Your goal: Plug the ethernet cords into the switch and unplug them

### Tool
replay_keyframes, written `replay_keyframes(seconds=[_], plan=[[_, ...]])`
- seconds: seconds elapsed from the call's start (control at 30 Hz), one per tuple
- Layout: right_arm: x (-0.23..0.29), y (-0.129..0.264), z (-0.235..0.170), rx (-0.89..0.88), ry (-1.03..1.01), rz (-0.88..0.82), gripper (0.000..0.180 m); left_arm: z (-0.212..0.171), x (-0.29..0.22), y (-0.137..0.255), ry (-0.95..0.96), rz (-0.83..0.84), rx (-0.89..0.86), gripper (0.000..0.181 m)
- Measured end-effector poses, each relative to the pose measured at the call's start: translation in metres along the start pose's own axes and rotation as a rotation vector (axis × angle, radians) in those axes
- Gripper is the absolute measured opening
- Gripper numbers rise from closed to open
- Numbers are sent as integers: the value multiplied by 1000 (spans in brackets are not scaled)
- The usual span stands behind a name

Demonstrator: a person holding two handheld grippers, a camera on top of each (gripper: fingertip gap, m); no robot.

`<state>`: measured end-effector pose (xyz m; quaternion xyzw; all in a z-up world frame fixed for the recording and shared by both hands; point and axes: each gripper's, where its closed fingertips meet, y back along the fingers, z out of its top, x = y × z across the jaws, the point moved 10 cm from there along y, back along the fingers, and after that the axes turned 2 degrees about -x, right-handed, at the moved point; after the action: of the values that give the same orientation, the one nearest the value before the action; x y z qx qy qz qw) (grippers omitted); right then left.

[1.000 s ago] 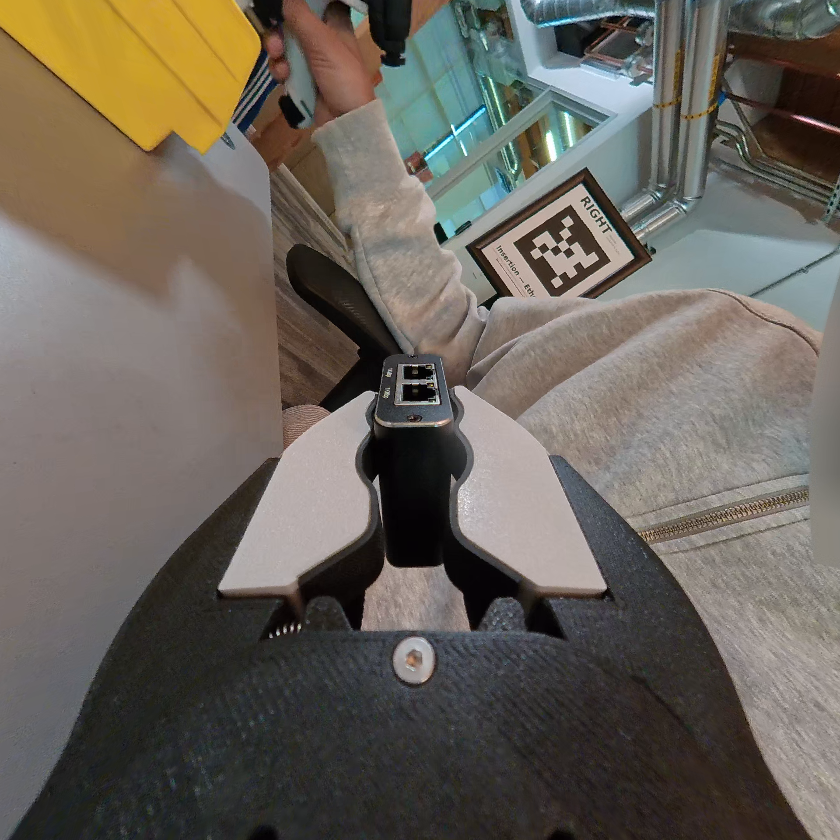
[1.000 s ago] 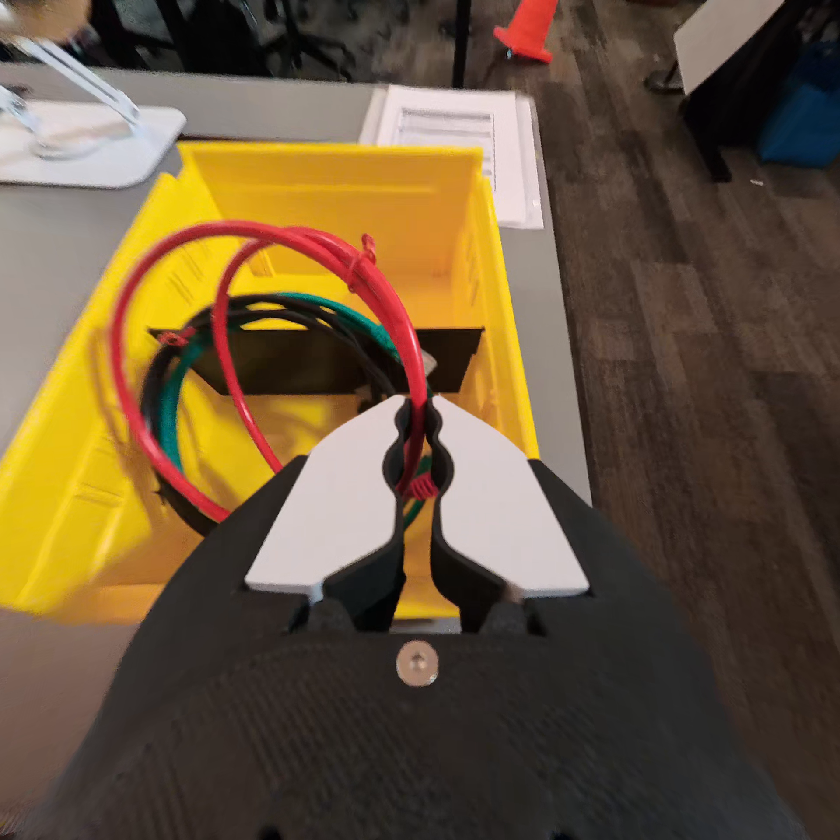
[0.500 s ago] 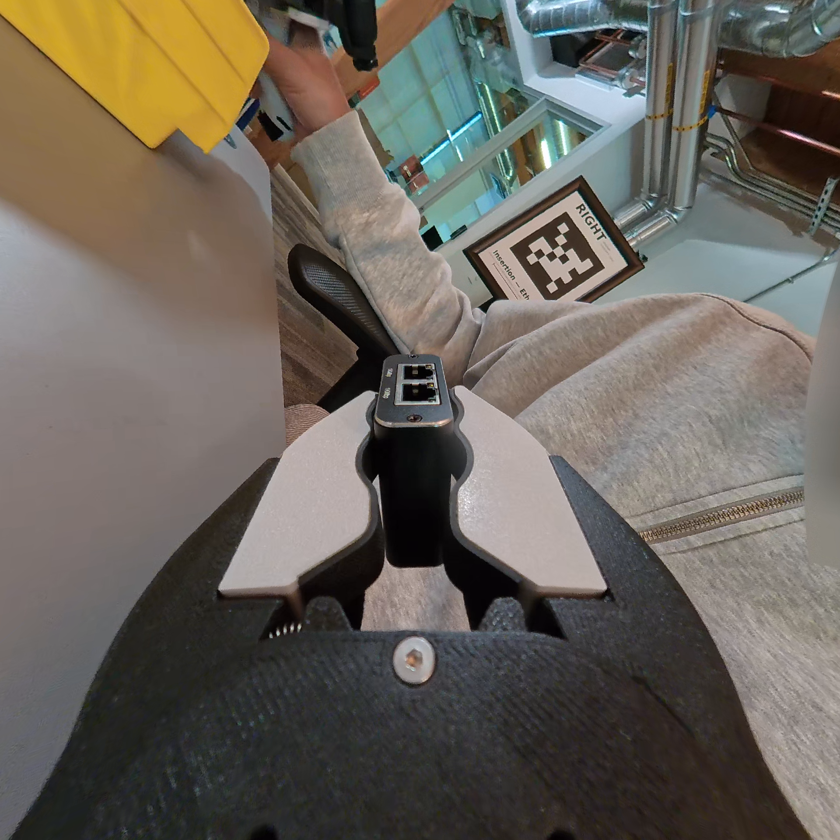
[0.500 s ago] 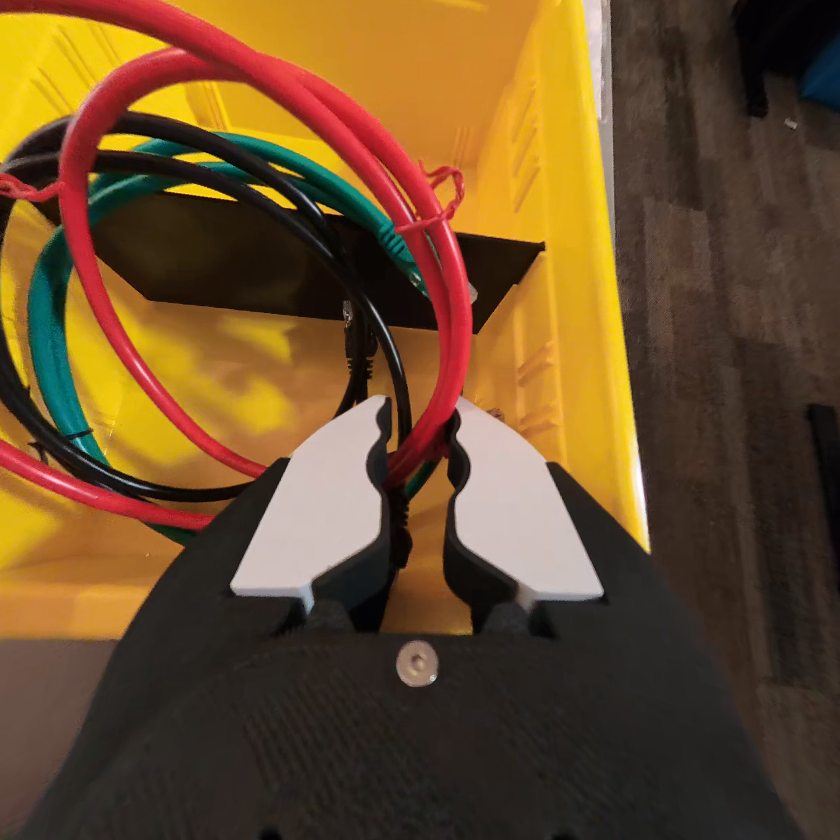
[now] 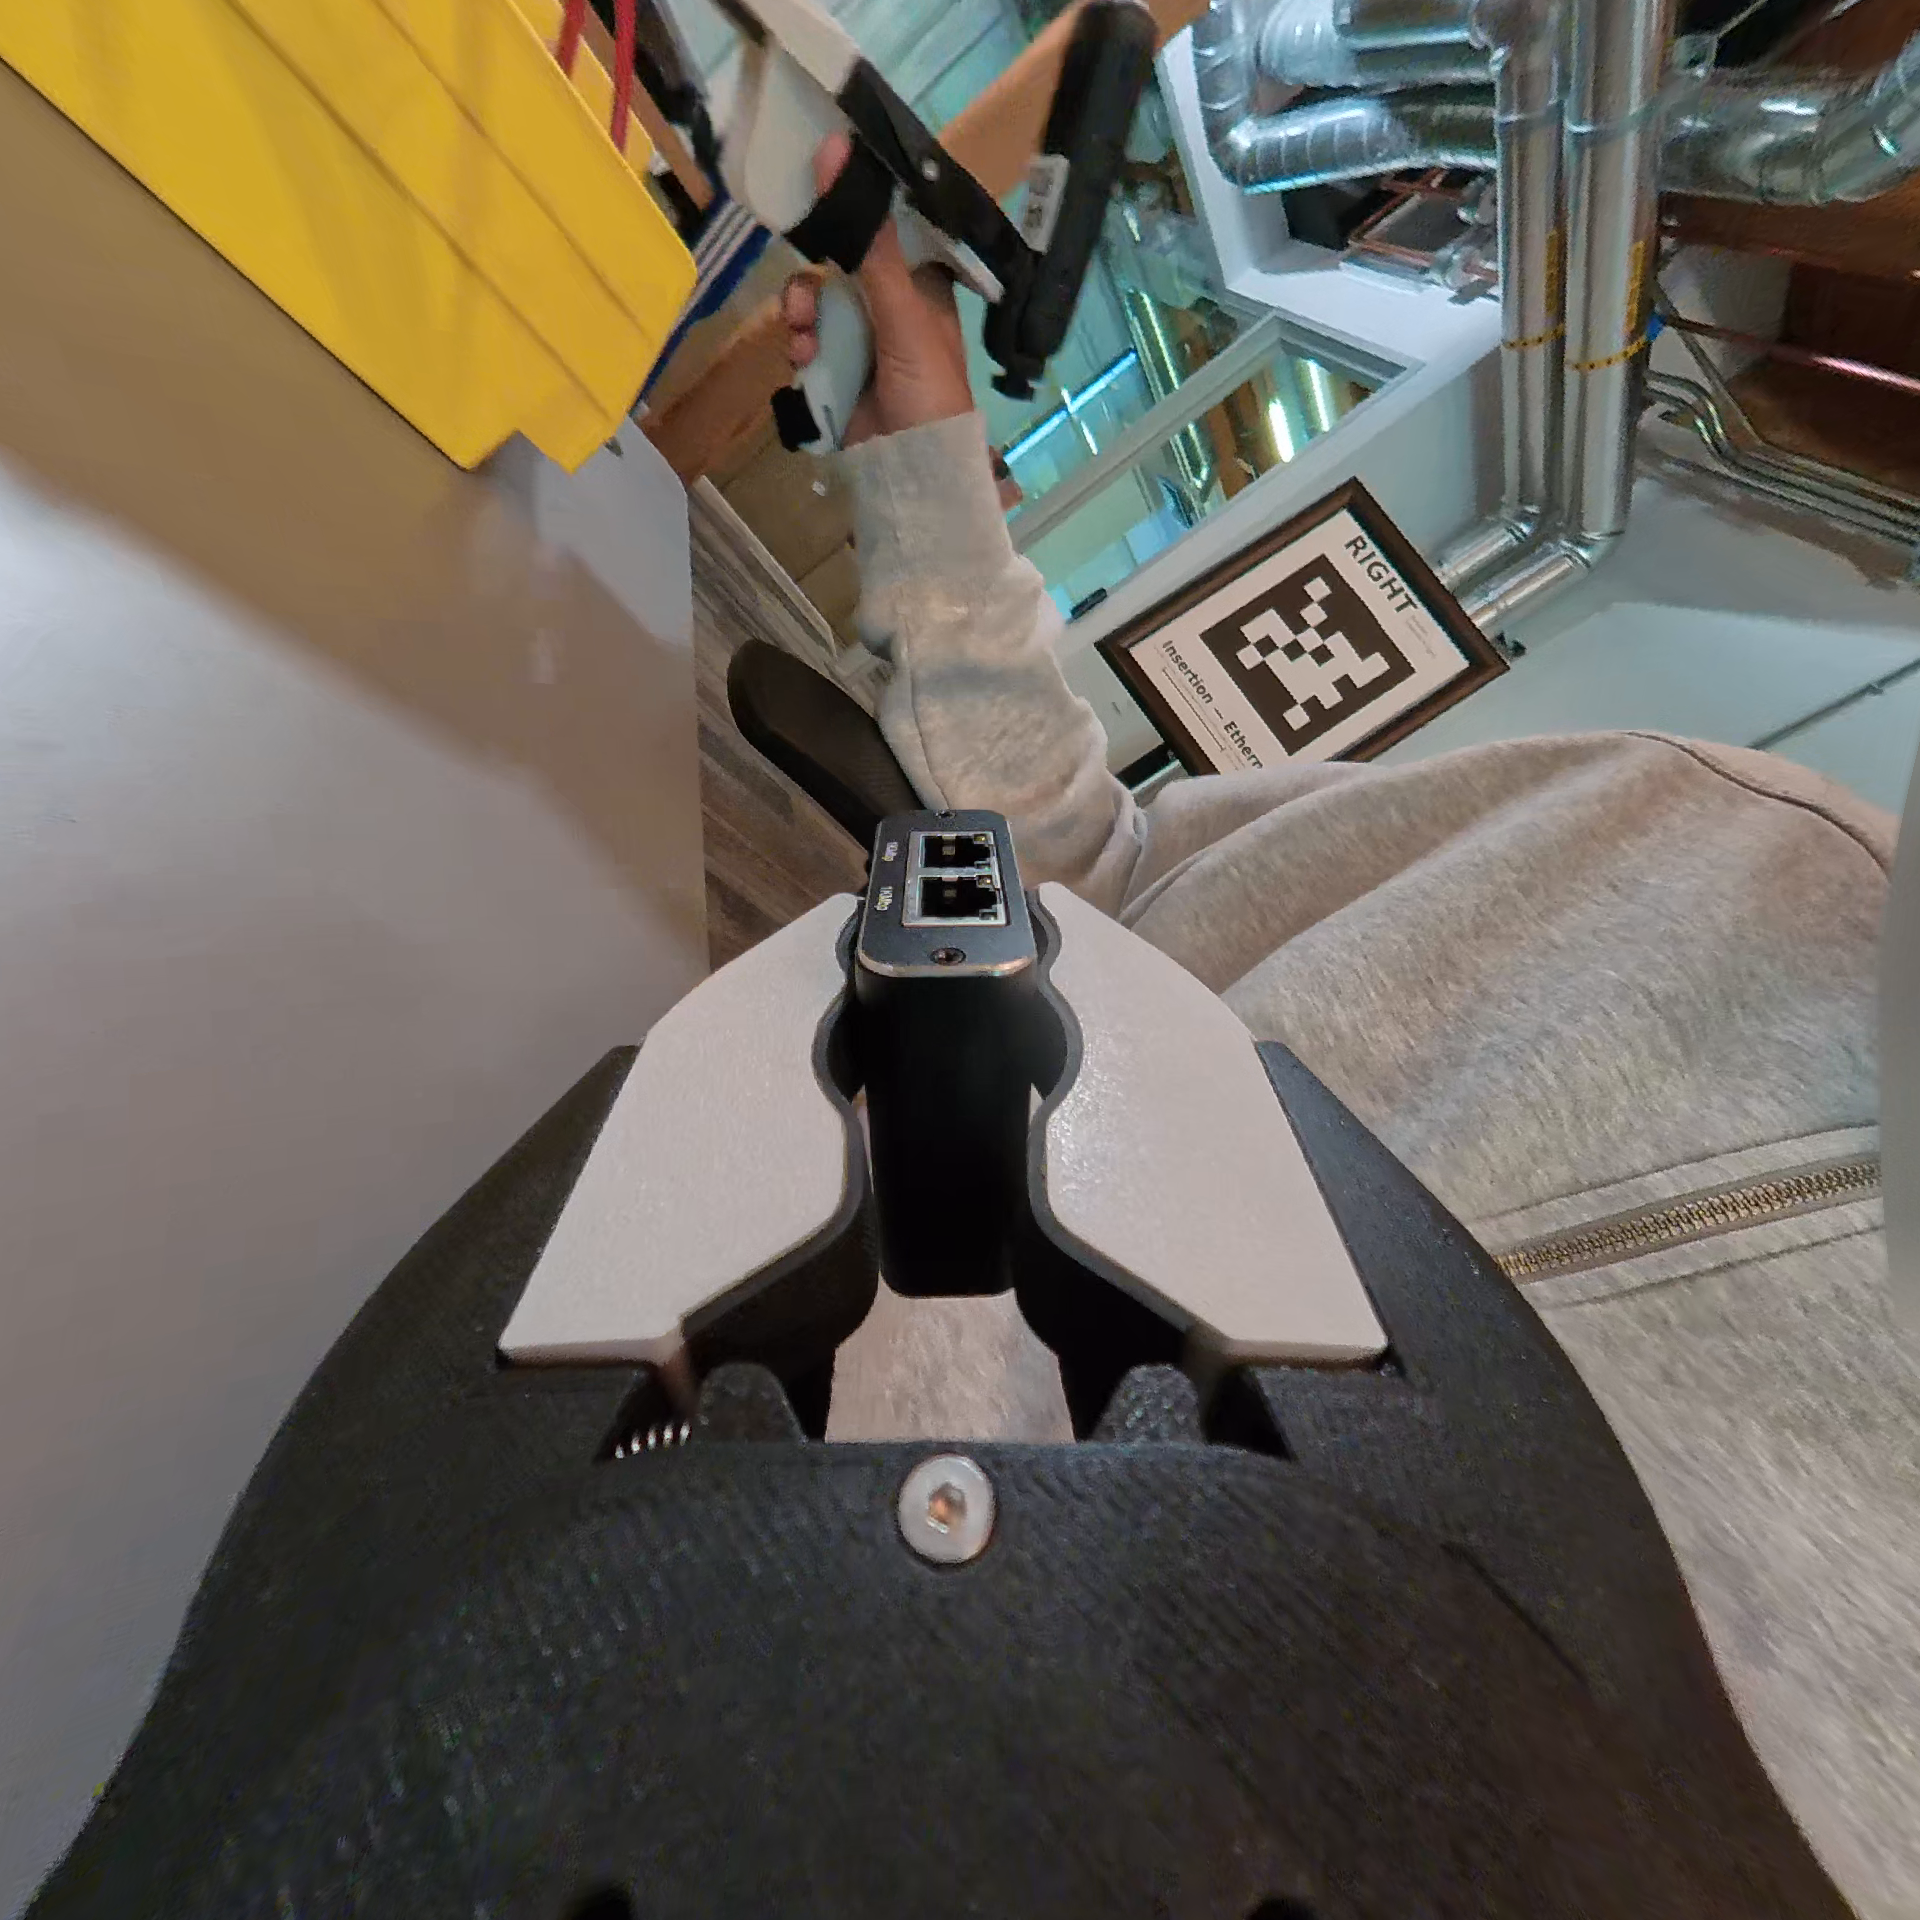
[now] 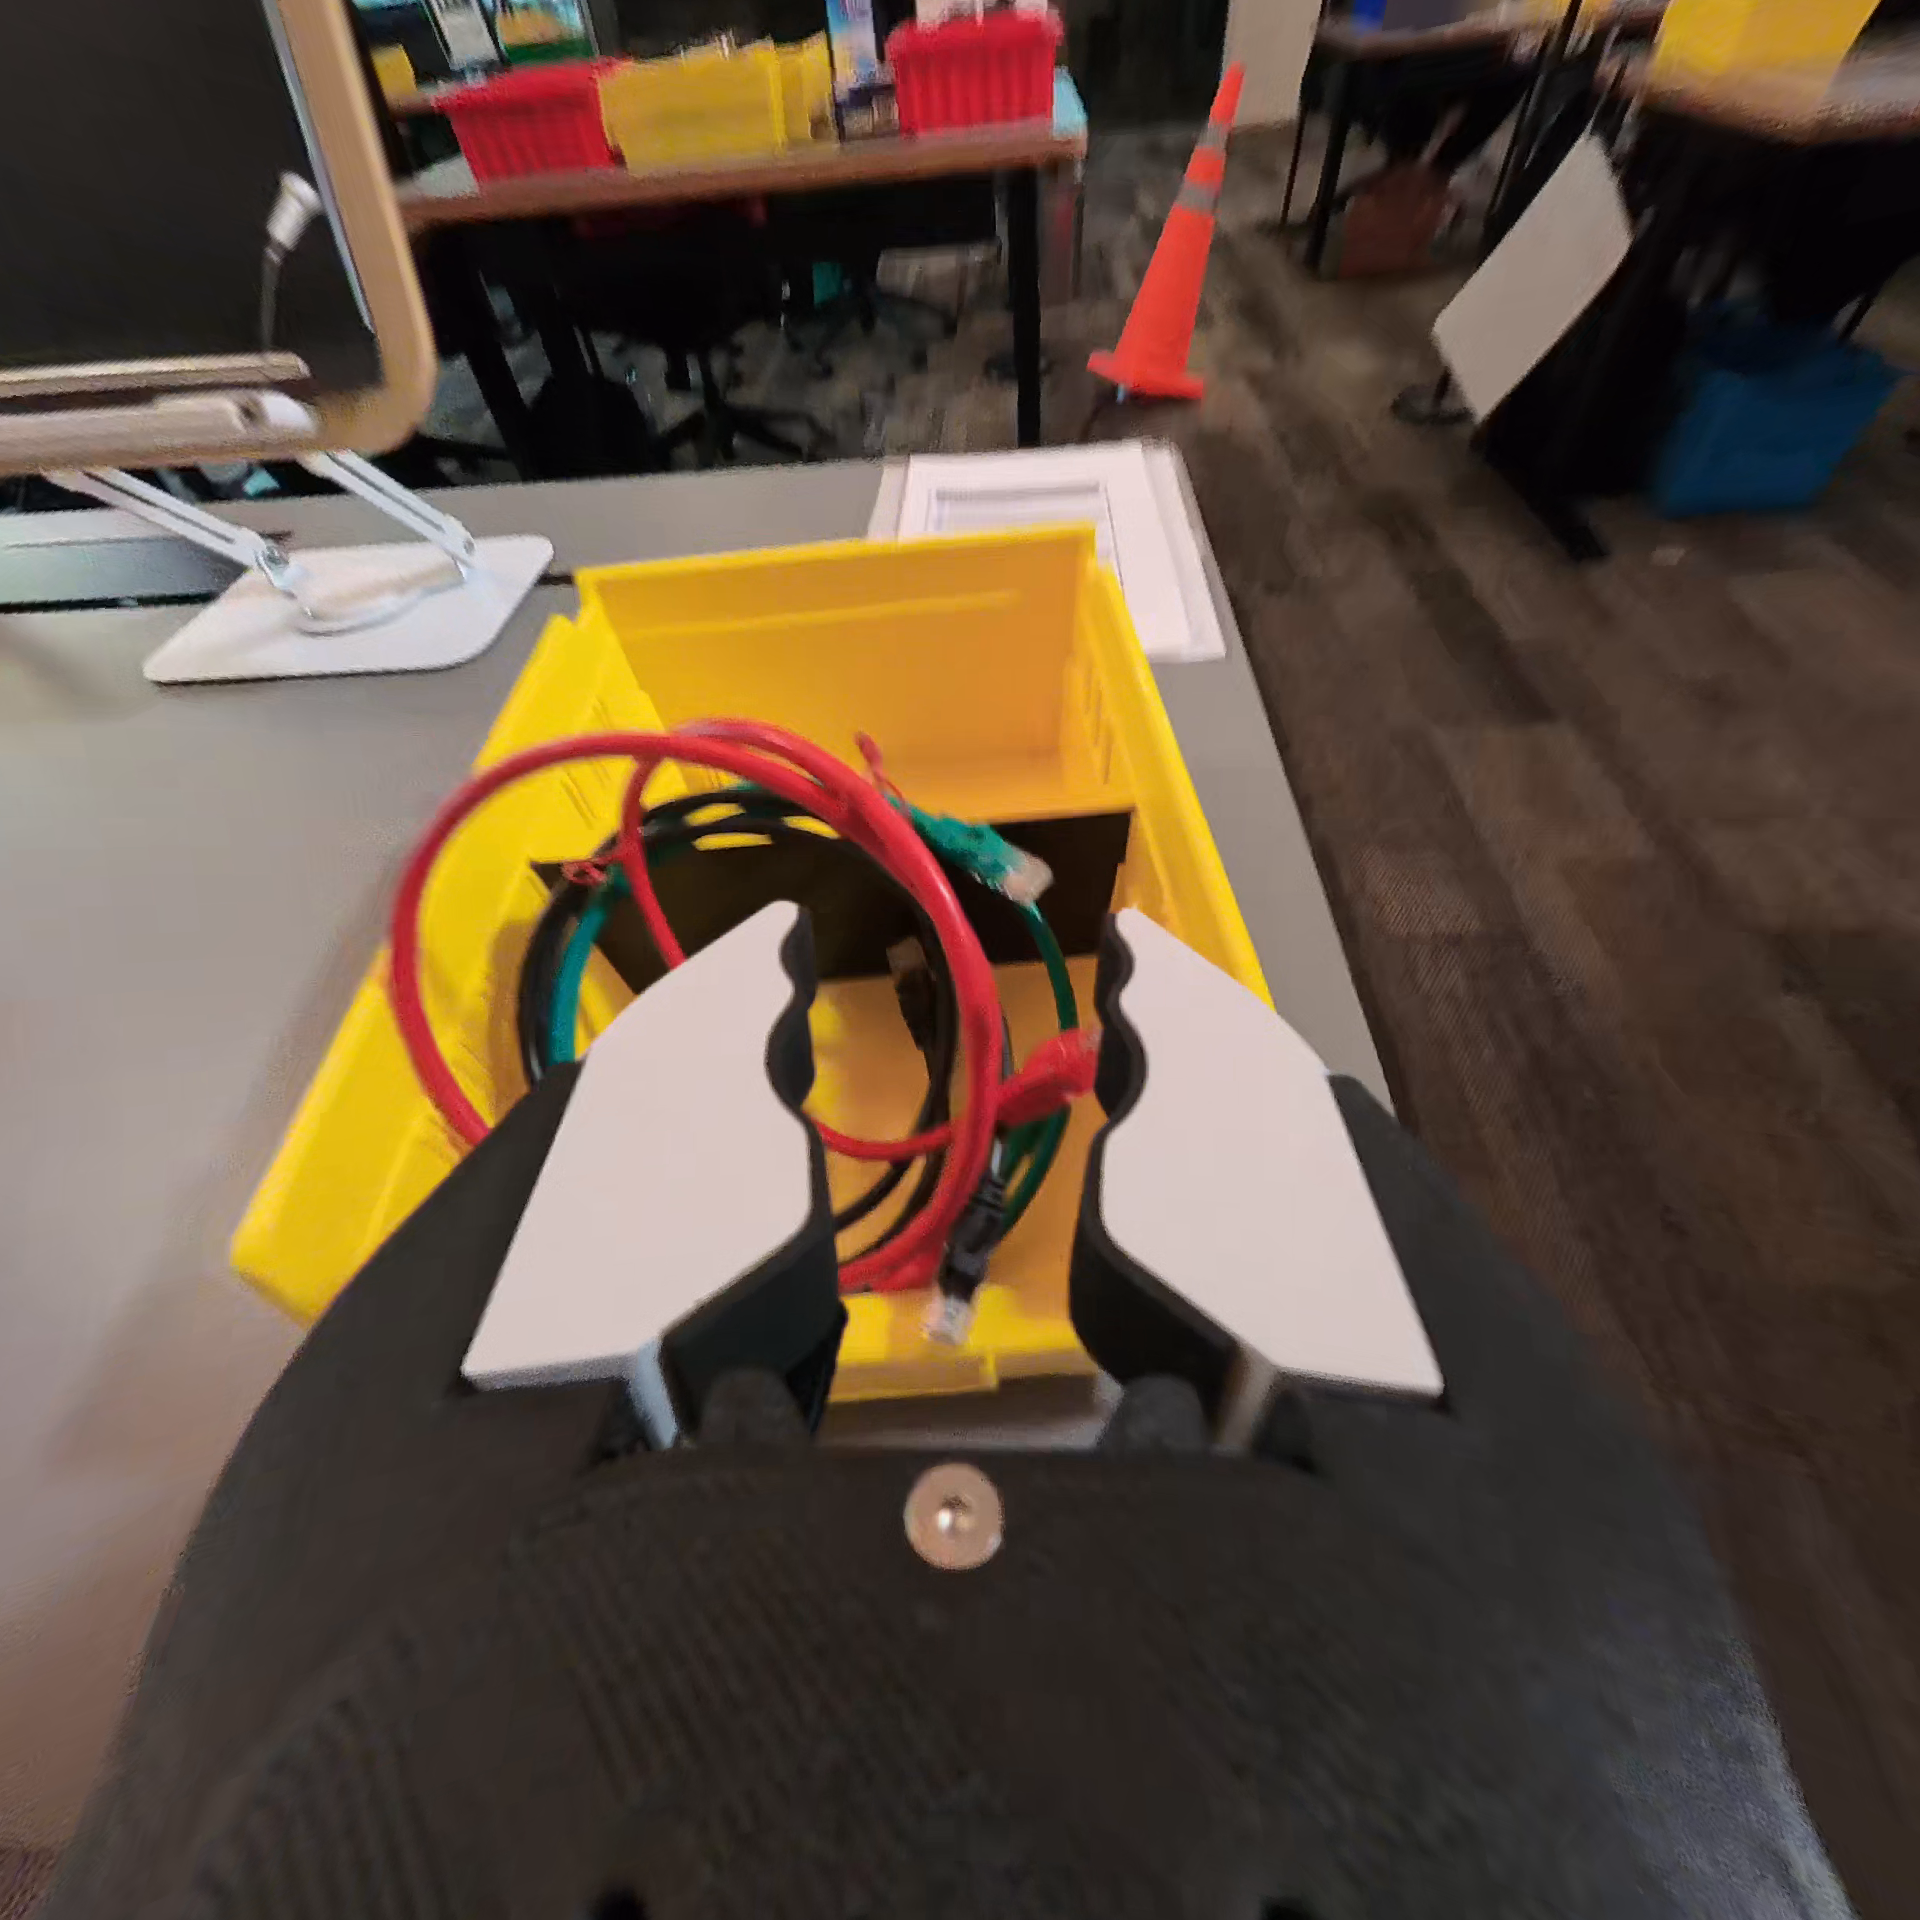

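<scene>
Your left gripper was clamped on the black switch, same as 0.5 s and 1 s ago; no change in grip. Switch sat lengthwise between the fingers, port end pointing away, two ports stacked and both empty. Grey table to the left, your grey hoodie to the right. Far left, the yellow bin edge showed w/ a bit of red cord above it. Your right hand w/ the other gripper sat lower in this view than 0.5 s ago.

Your right gripper was wide open and held nothing. Big change: 1 s ago it was pinched on the red cord, 0.5 s ago jaws were partly apart w/ cord still between them, and by now it had let go and pulled back from the bin. Red cord lay coiled in the yellow bin, its red plug near the right finger; couldn't tell if touching. Green cord and black cord coiled in the same bin, green plug up by the black divider, black cord's clear plug near the bin's near wall. Frame blurry. Monitor stand far left on the table, orange cone far on the floor.
</scene>
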<state>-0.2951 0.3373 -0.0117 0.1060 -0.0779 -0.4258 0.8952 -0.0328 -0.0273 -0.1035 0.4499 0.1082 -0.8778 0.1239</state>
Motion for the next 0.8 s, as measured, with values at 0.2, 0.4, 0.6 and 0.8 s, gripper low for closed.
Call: replay_keyframes(seconds=[0.2, 0.4, 0.6, 0.8], plan=[[128, 6, 15, -120, 227, 373, 45, 6, 4, 12, -34, 43, -92, 27], [256, -5, -35, 96, 17, 1013, 47, 15, -3, 28, -97, 48, -267, 27], [300, -14, -69, 269, -36, 1142, 48, 21, -11, 37, -177, 66, -354, 27], [314, -17, -76, 272, -185, 1200, 29, 15, -17, 26, -244, 114, -359, 27]])
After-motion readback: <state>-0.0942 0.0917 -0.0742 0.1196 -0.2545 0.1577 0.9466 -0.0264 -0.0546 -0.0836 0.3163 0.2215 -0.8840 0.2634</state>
